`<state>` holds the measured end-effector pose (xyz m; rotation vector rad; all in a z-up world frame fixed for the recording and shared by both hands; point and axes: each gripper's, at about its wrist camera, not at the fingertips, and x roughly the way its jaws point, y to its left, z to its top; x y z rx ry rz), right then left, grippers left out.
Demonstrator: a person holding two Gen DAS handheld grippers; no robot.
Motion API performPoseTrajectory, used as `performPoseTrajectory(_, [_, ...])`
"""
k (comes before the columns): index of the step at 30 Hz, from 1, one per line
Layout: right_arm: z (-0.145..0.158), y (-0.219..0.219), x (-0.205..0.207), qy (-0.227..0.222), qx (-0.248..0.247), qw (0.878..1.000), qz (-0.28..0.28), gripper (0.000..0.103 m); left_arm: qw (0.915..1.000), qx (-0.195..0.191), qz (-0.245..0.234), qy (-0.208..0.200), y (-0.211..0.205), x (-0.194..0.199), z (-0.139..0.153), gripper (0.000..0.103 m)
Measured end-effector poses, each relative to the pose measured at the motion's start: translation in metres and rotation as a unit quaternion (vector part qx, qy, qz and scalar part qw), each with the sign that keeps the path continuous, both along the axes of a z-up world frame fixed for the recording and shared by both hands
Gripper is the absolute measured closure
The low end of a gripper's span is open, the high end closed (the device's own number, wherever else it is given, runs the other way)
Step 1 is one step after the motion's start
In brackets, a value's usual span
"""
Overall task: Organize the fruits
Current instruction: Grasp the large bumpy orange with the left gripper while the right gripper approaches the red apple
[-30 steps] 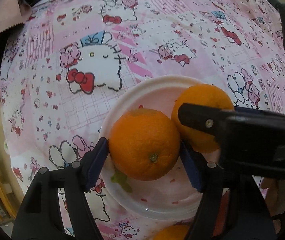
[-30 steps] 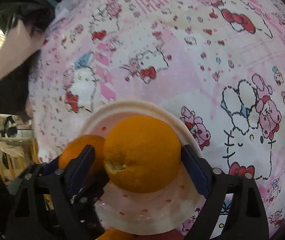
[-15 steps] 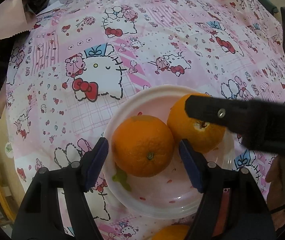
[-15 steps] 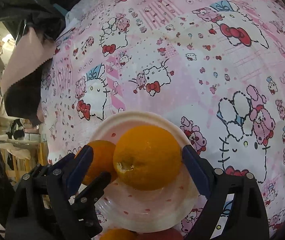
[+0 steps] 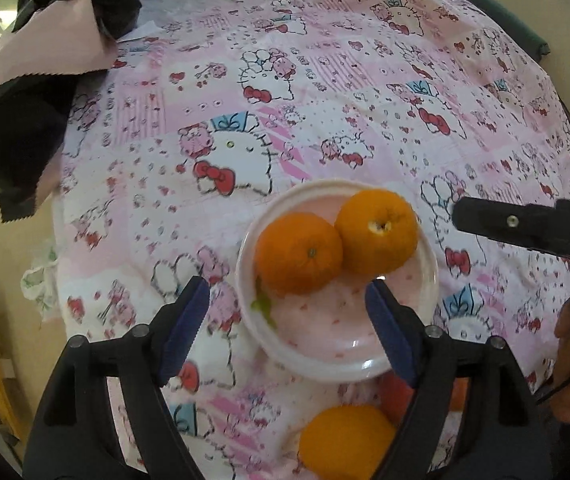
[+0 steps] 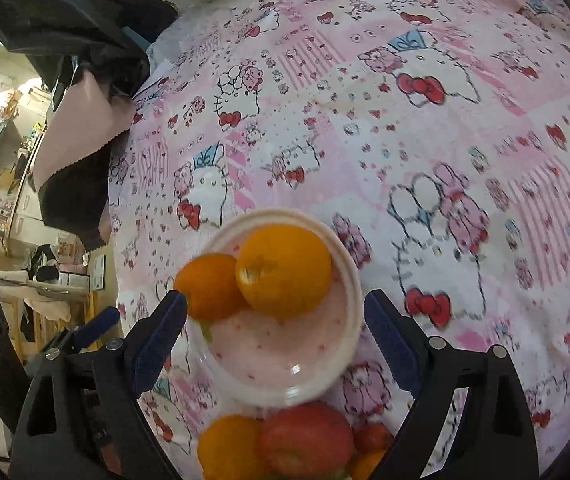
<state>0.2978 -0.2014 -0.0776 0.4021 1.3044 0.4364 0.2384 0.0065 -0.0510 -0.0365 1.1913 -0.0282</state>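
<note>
Now both grippers, left gripper [image 5: 287, 316] opening, hold nothing.

in the left wrist view a black finger [image 5: 441, 364] is covering most of a red fruit [image 5: 395, 394] behind it, and the frame's lower edge is cutting off a loose orange [image 5: 345, 440]. in the right wrist view the bottom edge is cropping a red fruit [image 6: 305, 438], an orange [image 6: 229, 446] and smaller pieces too blurred to name. motion blur is smearing the cloth [image 6: 425, 208] print there.
</note>
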Motion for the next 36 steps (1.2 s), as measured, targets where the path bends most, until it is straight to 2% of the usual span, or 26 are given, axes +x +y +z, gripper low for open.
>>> performPoseTrajectory(8, [0.002,-0.022,-0.047,0.009,0.011,1.000,-0.004,0.010,0.9989,-0.043,0.016,-0.013,0.009,-0.039,0.018,0.023])
performPoseTrajectory(11, [0.004,-0.030,-0.064,0.008,0.012,1.000,-0.006,0.010,0.9984,-0.053,0.018,-0.012,0.006,-0.054,0.019,0.015])
performPoseTrajectory(18, [0.005,-0.043,-0.091,0.008,0.013,1.000,-0.016,0.010,0.9981,-0.061,0.011,0.001,-0.003,-0.087,0.011,0.015])
performPoseTrajectory(23, [0.004,-0.049,-0.106,0.004,0.016,1.000,-0.026,0.010,0.9971,-0.060,-0.022,0.041,-0.021,-0.116,-0.009,0.015])
performPoseTrajectory(27, [-0.002,-0.051,-0.112,0.008,0.009,0.999,-0.036,0.010,0.9964,-0.036,-0.055,0.054,-0.042,-0.131,-0.026,0.015])
performPoseTrajectory(30, [-0.005,-0.053,-0.112,0.008,0.001,0.999,-0.037,0.010,0.9955,-0.013,-0.067,0.066,-0.052,-0.132,-0.040,0.015])
performPoseTrajectory(36, [-0.010,-0.065,-0.112,0.004,-0.016,0.999,-0.052,0.010,0.9936,-0.011,-0.066,0.091,-0.059,-0.122,-0.064,0.016])
